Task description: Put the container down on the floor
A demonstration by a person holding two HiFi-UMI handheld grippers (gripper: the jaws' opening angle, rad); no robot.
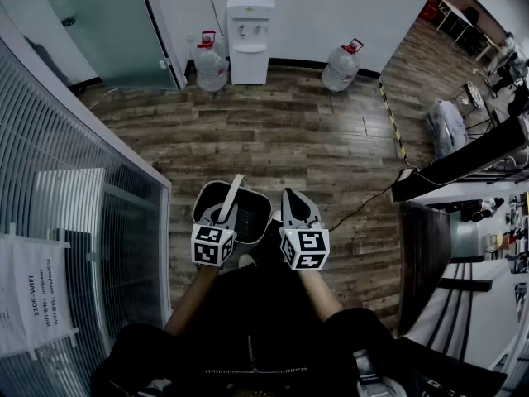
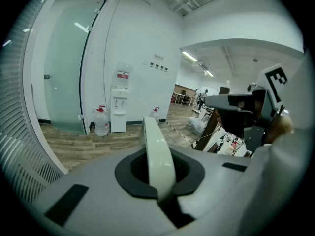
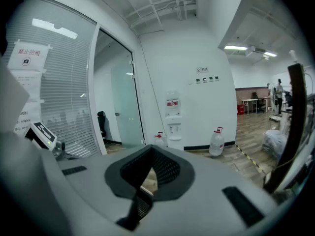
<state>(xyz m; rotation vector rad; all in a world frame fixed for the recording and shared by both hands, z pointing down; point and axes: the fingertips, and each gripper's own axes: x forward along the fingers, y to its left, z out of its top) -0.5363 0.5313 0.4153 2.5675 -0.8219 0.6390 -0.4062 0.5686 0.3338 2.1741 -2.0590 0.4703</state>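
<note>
Nearest, the left hand-held gripper (image 1: 225, 216) is pinching the white handle (image 2: 156, 156) of the container (image 1: 248, 201), which hangs just in front of the person, seemingly clear of the wooden floor (image 1: 273, 131). Beside it, the right hand-held gripper (image 1: 291, 198) is pressed together on nothing (only a sliver of floor shows through its hollow). The container looks not yet set down, so lowering and release are left. Farther off, a water dispenser (image 1: 249, 40) stands against the wall.

Wood-plank floor (image 1: 314, 139), glossy plastic container handle (image 2: 157, 151)
</note>
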